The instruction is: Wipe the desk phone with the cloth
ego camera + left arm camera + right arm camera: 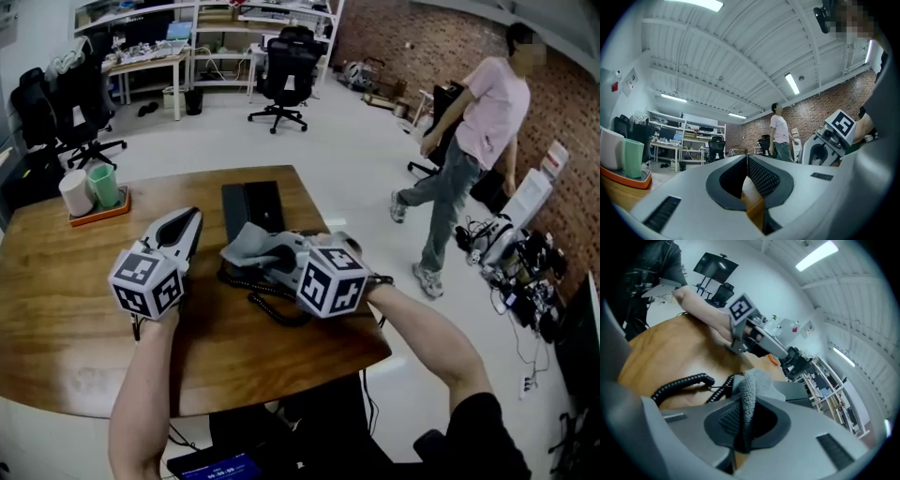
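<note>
Wooden table [56, 309] underlies everything. On it, the right gripper [743, 427] is clenched on the grey cloth [751, 385], soft, limp and light by the look, best pinched at a bunched fold. Just beyond its 2 jaws lies the coiled cord [679, 383], then the black desk phone [253, 204]. Farther off, the left gripper [746, 161] is closed on nothing.

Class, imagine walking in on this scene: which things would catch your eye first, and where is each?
The right gripper, shut on a grey cloth, is at the near end of the black phone in the middle of the table, beside a coiled cord. The left gripper is just left of it, jaws together and empty. Behind, a person in a pink shirt walks by the brick wall.
</note>
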Available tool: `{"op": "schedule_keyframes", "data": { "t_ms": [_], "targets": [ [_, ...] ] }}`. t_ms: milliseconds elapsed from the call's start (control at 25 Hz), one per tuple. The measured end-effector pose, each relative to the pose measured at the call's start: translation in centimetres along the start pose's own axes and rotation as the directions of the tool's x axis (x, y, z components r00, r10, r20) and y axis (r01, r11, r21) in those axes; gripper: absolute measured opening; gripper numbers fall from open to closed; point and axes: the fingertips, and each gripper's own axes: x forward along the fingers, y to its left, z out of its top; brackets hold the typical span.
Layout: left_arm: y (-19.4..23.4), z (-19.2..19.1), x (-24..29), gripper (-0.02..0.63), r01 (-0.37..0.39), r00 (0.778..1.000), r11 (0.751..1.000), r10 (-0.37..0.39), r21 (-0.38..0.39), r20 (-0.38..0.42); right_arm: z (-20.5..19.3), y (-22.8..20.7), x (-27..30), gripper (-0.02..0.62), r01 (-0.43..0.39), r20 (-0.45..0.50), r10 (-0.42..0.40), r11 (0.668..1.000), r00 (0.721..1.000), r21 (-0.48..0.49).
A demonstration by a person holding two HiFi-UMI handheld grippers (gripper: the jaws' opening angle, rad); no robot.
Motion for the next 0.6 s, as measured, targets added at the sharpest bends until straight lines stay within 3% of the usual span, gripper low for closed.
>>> {"op": "schedule_keyframes", "data": {
  "t_ms": [160, 240, 320, 400, 520, 600],
  "targets": [
    [-0.1, 0.0, 0.1, 0.002, -0.003, 1.000, 1.000, 0.003, 0.000, -0.001, -0.2, 3.5, -1.4, 0.025, -0.134, -0.049, 0.129, 0.985, 0.990, -0.105],
    [-0.2, 0.0, 0.1, 0.002, -0.002, 1.000, 1.000, 0.002, 0.000, -0.002, -0.2, 3.0, -2.2, 0.026, -0.151, -0.042, 0.147, 0.983, 0.988, -0.110],
    [-0.1, 0.0, 0.1, 0.000, -0.002, 1.000, 1.000, 0.002, 0.001, -0.002, 0.0, -0.8, -2.6, 0.026, -0.056, 0.009, 0.057, 0.998, 0.998, -0.026],
    [0.1, -0.1, 0.0, 0.001, -0.003, 1.000, 1.000, 0.003, 0.000, -0.002, 0.2, -6.6, -3.1, 0.026, 0.103, 0.065, -0.110, 0.989, 0.992, 0.110],
    [0.1, -0.2, -0.1, 0.002, -0.003, 1.000, 1.000, 0.003, -0.001, -0.002, -0.6, -14.6, -3.9, 0.026, 0.324, 0.070, -0.357, 0.902, 0.931, 0.286],
    [0.1, -0.1, -0.1, 0.000, -0.004, 1.000, 1.000, 0.004, 0.000, -0.002, -1.6, -17.8, -3.5, 0.026, 0.401, 0.035, -0.439, 0.848, 0.898, 0.347]
  ]
}}
